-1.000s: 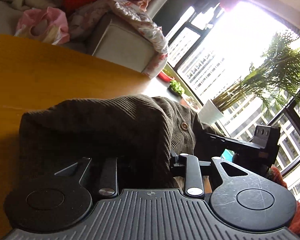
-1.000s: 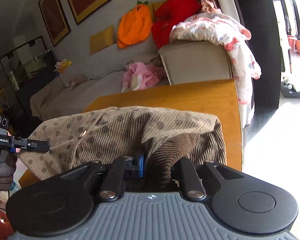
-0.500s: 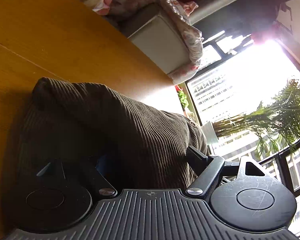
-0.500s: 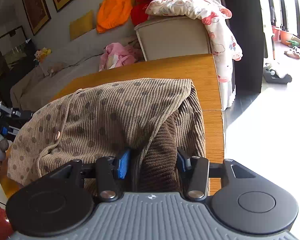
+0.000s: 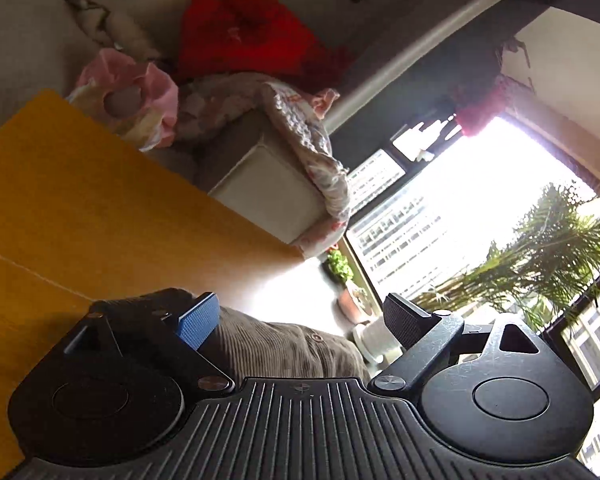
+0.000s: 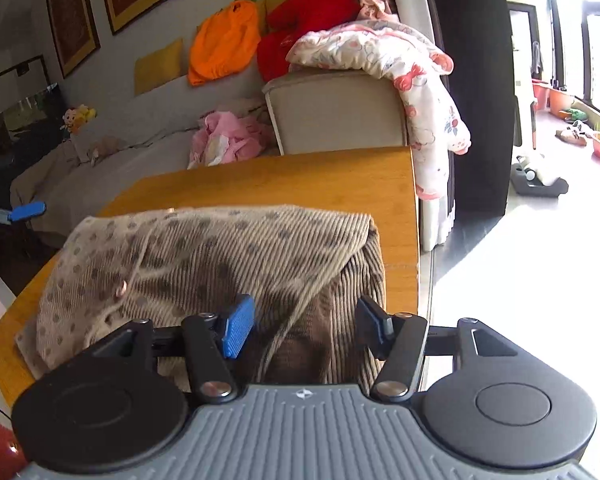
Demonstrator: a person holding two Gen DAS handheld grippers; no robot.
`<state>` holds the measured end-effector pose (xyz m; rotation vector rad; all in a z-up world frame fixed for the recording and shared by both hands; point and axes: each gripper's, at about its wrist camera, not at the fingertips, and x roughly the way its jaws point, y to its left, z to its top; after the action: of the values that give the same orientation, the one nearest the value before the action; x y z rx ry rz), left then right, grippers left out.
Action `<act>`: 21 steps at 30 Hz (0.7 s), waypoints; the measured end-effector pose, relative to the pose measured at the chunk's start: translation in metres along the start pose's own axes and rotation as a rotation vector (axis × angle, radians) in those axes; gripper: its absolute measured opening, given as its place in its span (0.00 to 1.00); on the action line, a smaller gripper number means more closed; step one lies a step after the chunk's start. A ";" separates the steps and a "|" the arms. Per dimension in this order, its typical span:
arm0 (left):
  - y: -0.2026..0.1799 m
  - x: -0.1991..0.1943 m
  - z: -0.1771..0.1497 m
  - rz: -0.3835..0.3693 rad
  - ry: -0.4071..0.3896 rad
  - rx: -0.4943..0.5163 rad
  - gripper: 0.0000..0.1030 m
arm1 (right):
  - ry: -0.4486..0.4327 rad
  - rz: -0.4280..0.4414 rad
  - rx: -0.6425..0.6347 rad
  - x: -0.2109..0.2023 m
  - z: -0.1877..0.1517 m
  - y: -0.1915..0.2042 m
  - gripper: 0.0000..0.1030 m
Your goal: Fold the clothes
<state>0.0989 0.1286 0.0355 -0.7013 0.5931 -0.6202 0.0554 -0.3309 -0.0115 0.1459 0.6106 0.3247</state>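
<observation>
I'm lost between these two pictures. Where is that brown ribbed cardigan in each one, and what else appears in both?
Left wrist view: the cardigan lies low in the middle, just past the open left tool, a button showing.
Right wrist view: the cardigan fills the centre, folded on the wooden table, beyond the open right tool.
Shared landmark: the floral blanket draped over the sofa arm behind the table.

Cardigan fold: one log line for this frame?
step: release after fold | cardigan: folded on table | left gripper: open, above cloth | right gripper: open, straddling folded edge
</observation>
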 end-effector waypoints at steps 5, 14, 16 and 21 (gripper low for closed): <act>-0.019 0.065 -0.034 -0.043 0.135 0.060 0.95 | -0.112 0.046 -0.033 0.001 0.040 0.016 0.64; 0.011 0.114 -0.069 0.066 0.217 0.052 0.95 | 0.053 0.094 -0.062 0.090 0.014 0.045 0.82; 0.013 0.105 -0.066 0.069 0.224 0.032 0.95 | 0.058 0.092 -0.099 0.094 0.009 0.052 0.90; 0.006 0.076 -0.073 -0.056 0.306 -0.082 0.99 | 0.015 0.109 -0.119 0.072 0.021 0.045 0.92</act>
<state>0.1021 0.0509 -0.0359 -0.7063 0.8883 -0.7659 0.1121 -0.2650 -0.0229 0.0626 0.5981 0.4665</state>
